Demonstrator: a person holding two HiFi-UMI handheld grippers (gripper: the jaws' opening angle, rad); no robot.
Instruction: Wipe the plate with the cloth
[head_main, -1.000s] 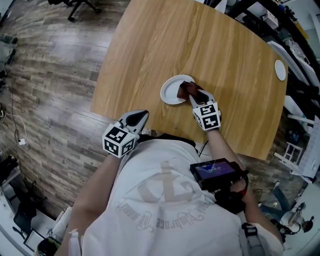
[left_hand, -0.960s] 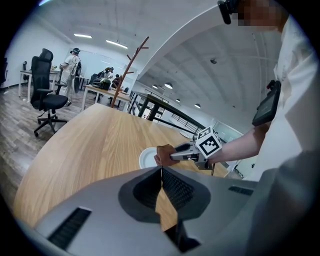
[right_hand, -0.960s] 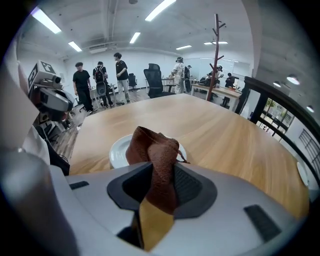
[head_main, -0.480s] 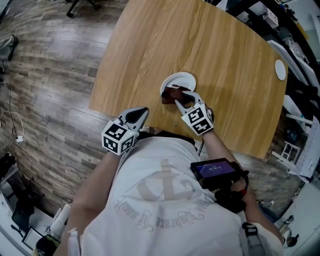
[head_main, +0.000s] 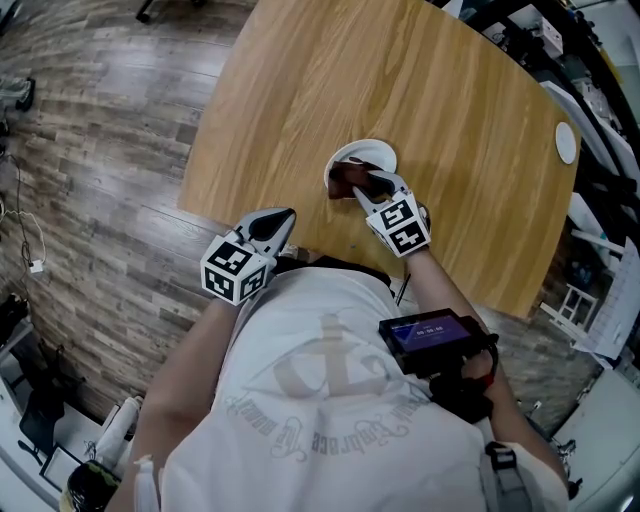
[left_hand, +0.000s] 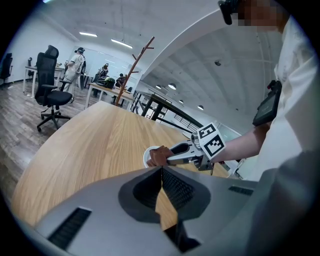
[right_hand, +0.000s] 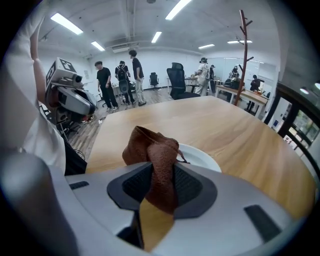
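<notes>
The wooden table (head_main: 400, 80) fills the head view, and the person stands at its near edge. The white plate (head_main: 378, 152) lies a little in from that edge, with bare wood all around it.

The right gripper (head_main: 362, 186) reaches over the plate's near rim, its jaws clenched on the brown cloth (head_main: 348, 178). In the right gripper view the cloth stands pinched between the pads, its loose end bunched over the plate. The left gripper (head_main: 283, 220) hangs just off the table's near edge, well apart from the plate, its jaws pressed together with nothing between them.

A second ago the cloth sat on the plate's right side, with the gripper coming in from the right. It has since been drawn across to the plate's left and near part, and over the last half second it has hardly shifted. That reads as one wiping stroke made across the plate. The wiping is likely under way, and the far rim looks not yet covered.
</notes>
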